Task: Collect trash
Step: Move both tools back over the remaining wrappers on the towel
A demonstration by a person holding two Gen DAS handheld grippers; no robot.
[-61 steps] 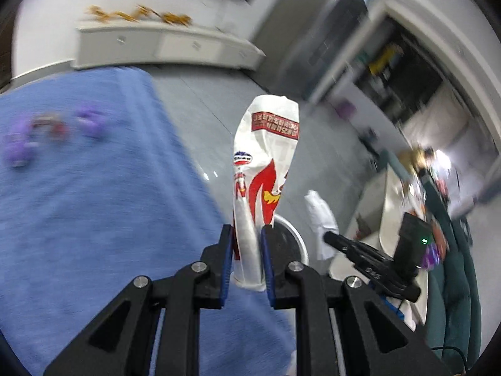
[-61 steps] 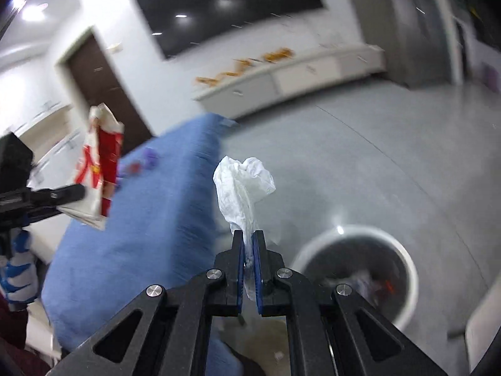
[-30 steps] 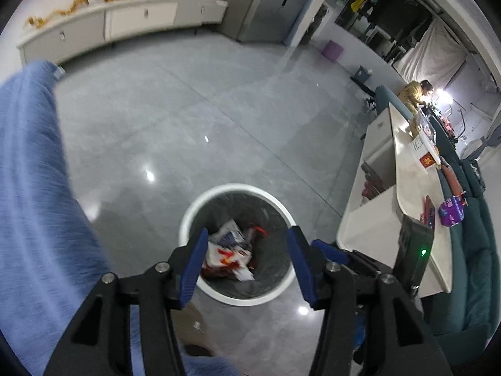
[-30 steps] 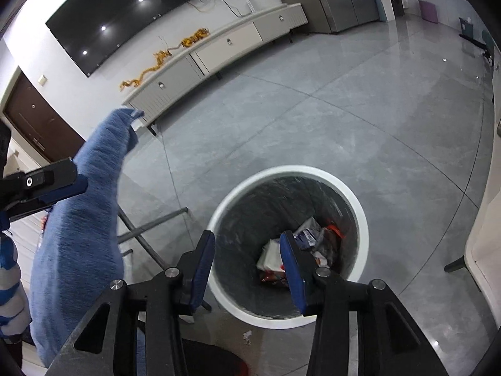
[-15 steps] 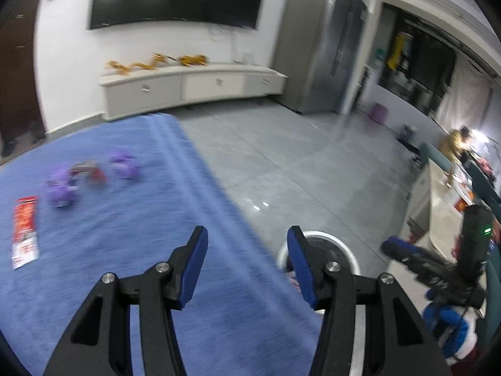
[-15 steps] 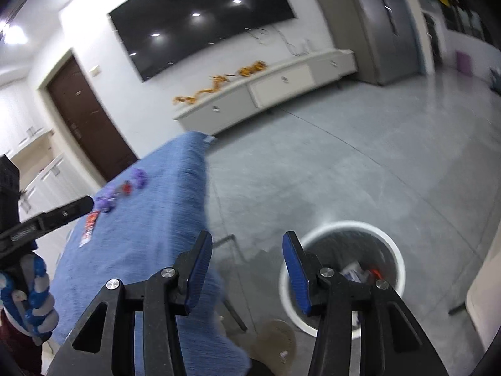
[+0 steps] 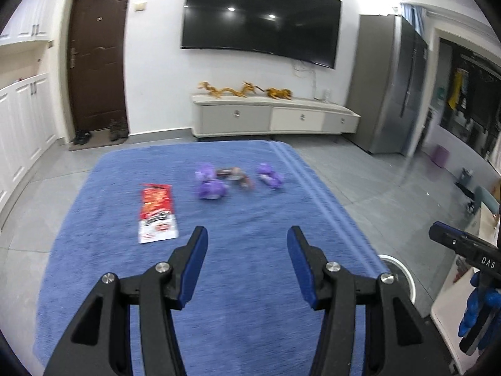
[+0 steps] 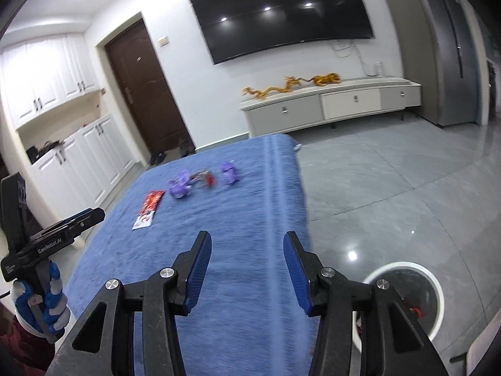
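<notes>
Both hand-held grippers, left hand-held gripper (image 7: 247, 263) and right hand-held gripper (image 8: 245, 269), are hanging wide and empty; each should be targeting one wrapper (image 7: 156, 216) toward the worktop's (image 7: 250, 329) far edge.

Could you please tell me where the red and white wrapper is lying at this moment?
In the left wrist view the wrapper lies flat on the blue cloth, left of the purple wrappers.

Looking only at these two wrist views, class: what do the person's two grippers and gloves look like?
Both the left gripper and the right gripper have black, angular linkage arms with silver pivot bolts and flat blue-padded jaws. White lettering marks each black body: "GenRobot.AI" on the left, "DAS" on the right. The person's hands wear blue-and-white gloves.
</notes>
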